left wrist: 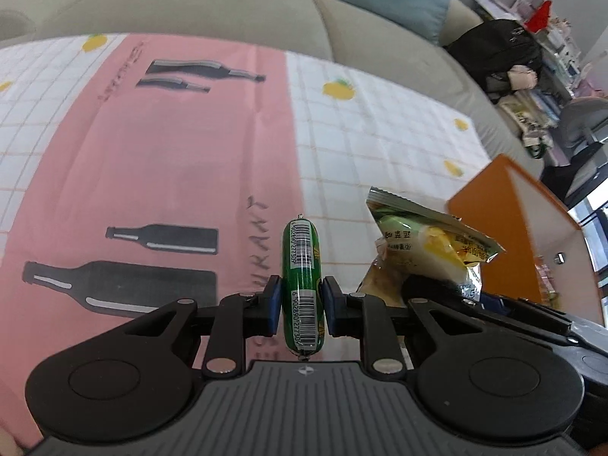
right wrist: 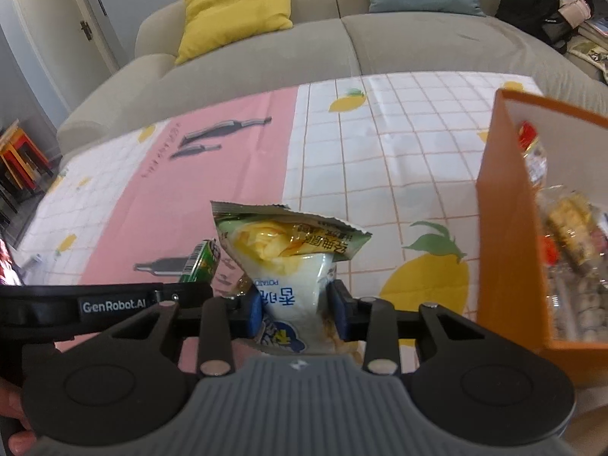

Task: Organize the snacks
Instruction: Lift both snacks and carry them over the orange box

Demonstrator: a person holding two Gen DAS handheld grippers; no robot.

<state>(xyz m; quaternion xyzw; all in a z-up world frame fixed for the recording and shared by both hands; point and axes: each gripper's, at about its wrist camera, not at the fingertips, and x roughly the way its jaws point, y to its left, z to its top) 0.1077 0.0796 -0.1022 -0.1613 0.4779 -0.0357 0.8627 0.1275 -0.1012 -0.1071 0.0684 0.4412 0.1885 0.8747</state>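
Right of both tongs stands the orange box [right wrist: 505,228]; right tongs [right wrist: 296,309], nearer it, clamp the chip bag [right wrist: 292,266]; left tongs [left wrist: 302,306] clamp the green sausage [left wrist: 302,277] lengthwise, pointing forward.

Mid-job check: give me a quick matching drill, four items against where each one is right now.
Items:
1. green sausage stick
2. chip bag
3. orange box
4. yellow cushion

Places:
A. on the sofa
B. clamped in the right tool
C. on the tablecloth, right side, snacks inside
D. clamped in the left tool

Pairs: 1-D, 2-B, 3-C, 4-A
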